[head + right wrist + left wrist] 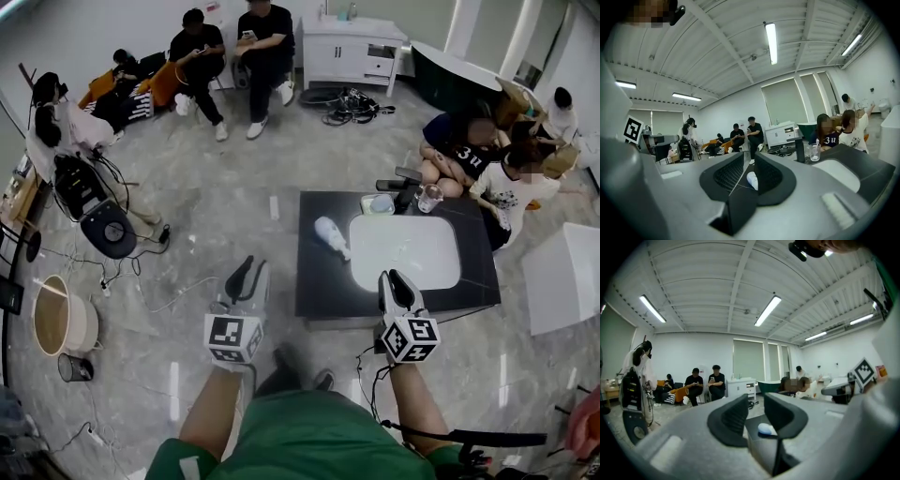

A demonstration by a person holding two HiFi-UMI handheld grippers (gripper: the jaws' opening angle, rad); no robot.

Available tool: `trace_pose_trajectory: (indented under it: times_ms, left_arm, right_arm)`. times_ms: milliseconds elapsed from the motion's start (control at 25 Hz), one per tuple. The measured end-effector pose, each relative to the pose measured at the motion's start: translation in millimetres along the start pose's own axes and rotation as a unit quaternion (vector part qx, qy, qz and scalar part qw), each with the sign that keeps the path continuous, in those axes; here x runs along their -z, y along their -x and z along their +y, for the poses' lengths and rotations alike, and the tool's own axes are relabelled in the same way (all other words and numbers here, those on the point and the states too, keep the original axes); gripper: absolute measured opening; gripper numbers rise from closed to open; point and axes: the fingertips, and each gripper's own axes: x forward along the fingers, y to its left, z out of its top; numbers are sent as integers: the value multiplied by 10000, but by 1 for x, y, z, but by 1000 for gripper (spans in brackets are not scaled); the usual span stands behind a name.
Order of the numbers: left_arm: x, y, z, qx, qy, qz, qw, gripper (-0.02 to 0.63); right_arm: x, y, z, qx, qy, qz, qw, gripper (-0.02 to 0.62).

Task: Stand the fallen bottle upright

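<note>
A white bottle (331, 234) lies on its side near the left edge of a low black table (319, 281) with a white centre panel. Both grippers hover in front of the table's near edge, short of the bottle. My left gripper (246, 272) is off the table's near left corner, its jaws a little apart with nothing between them. In the left gripper view the bottle (765, 429) shows far off through that gripper (755, 401). My right gripper (394, 279) is over the near edge, shut and empty. The bottle (752, 180) shows beyond the right gripper (749, 161).
At the table's far side stand a clear glass (429, 197), a small bowl (380, 203) and a dark phone (392, 185). People sit on the floor by the far right corner (469, 159). Cables (187, 291) and a bucket (61, 319) lie left.
</note>
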Motion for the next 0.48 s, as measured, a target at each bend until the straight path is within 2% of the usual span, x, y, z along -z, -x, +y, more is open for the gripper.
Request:
trace_pose_trajectory:
  times_ms: [200,480]
  left_arm:
    - [5,-49,8,220,48,-41,9997,106]
    - [0,-107,46,640,131,-57,9978,106]
  right_arm:
    - [-1,-26,-17,133,27,40,9999,64]
    - [-5,-78,-12,308,96,268,9991,95]
